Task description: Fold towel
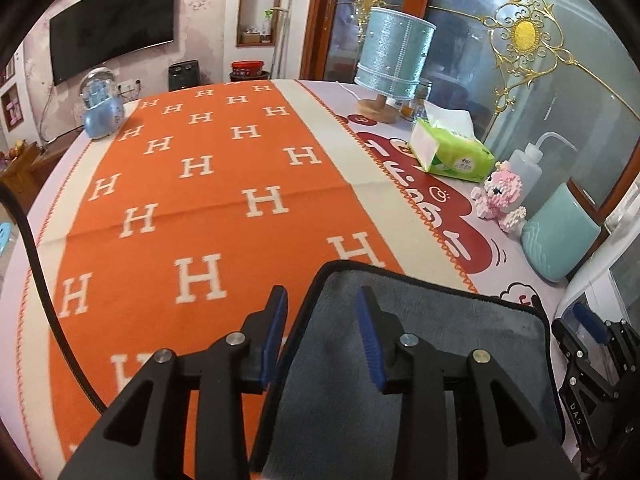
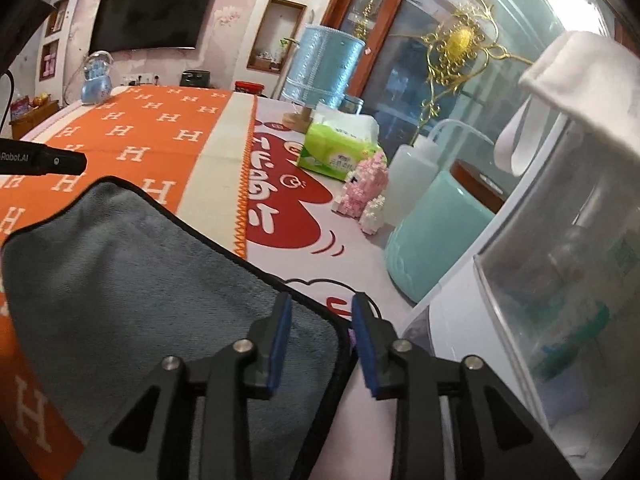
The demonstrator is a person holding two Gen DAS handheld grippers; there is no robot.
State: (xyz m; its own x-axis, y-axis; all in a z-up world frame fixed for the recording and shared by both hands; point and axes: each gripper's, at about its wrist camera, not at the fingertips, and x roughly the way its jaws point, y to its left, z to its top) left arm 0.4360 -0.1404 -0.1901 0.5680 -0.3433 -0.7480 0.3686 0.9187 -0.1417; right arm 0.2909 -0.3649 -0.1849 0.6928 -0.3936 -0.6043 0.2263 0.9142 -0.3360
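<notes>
A grey towel (image 1: 432,344) with a black hem lies flat on the orange cloth, at the near right of the table. It also shows in the right wrist view (image 2: 132,280). My left gripper (image 1: 322,304) is open, its jaws on either side of the towel's left hem near the far left corner. My right gripper (image 2: 322,314) is open, its jaws on either side of the towel's right hem near the far right corner. The right gripper also shows at the right edge of the left wrist view (image 1: 588,332). Neither holds anything.
An orange cloth (image 1: 208,184) with white H letters covers the table. Along the right side stand a blue lamp (image 1: 394,56), a green tissue pack (image 1: 452,148), a pink block toy (image 1: 502,200), a squeeze bottle (image 1: 532,168), a teal jar (image 1: 560,236) and a clear container (image 2: 560,272). A blue clock (image 1: 100,108) stands at the far left.
</notes>
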